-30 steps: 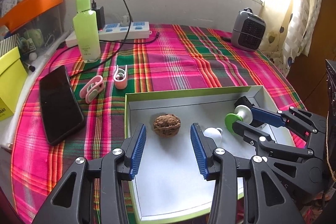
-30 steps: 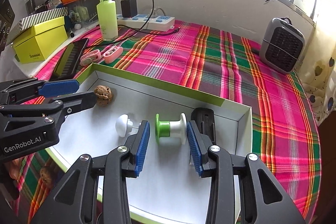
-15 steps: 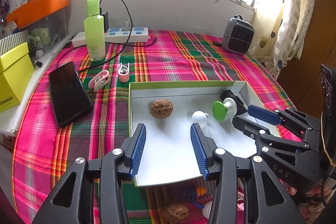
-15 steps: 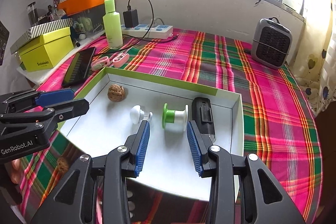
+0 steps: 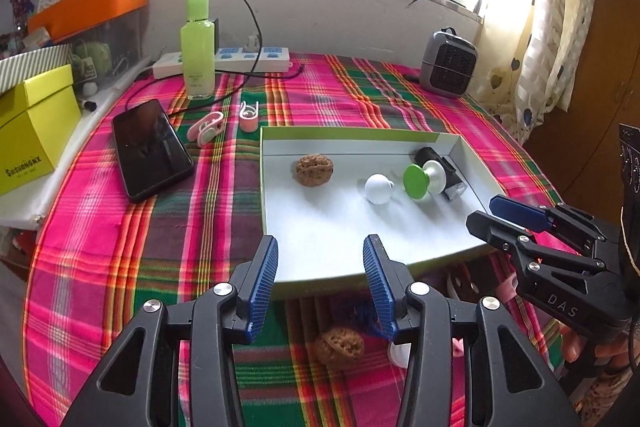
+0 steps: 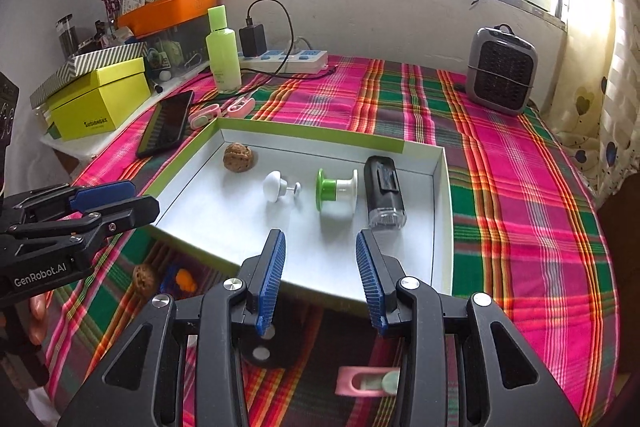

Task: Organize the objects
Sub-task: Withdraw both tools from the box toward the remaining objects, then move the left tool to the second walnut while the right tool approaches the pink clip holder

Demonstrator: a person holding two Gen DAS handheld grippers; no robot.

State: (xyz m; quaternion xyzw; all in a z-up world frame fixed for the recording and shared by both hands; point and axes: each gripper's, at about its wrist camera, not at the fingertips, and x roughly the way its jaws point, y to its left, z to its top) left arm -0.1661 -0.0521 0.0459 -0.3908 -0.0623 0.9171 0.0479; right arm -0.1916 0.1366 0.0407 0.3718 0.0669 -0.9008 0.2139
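A white tray with a green rim (image 5: 348,135) (image 6: 308,137) lies on the plaid cloth. In it lie a walnut (image 5: 314,169) (image 6: 239,157), a white knob (image 5: 378,188) (image 6: 276,185), a green-and-white spool (image 5: 420,181) (image 6: 335,189) and a black device (image 5: 440,167) (image 6: 385,191). My left gripper (image 5: 320,281) is open and empty, above the tray's near edge. My right gripper (image 6: 320,279) is open and empty, also near that edge. A second walnut (image 5: 339,347) (image 6: 144,278), a blue-orange piece (image 6: 180,279) and a pink clip (image 6: 366,381) lie in front of the tray.
A black phone (image 5: 150,147), two pink clips (image 5: 206,129) (image 5: 249,117), a green bottle (image 5: 197,45), a power strip (image 5: 224,61) and a yellow box (image 5: 36,131) are at the left and back. A grey heater (image 5: 448,69) stands at the back right.
Both grippers have pulled back and up from inside the tray, to its near edge. Loose items in front of the tray have come into view. Both stay open.
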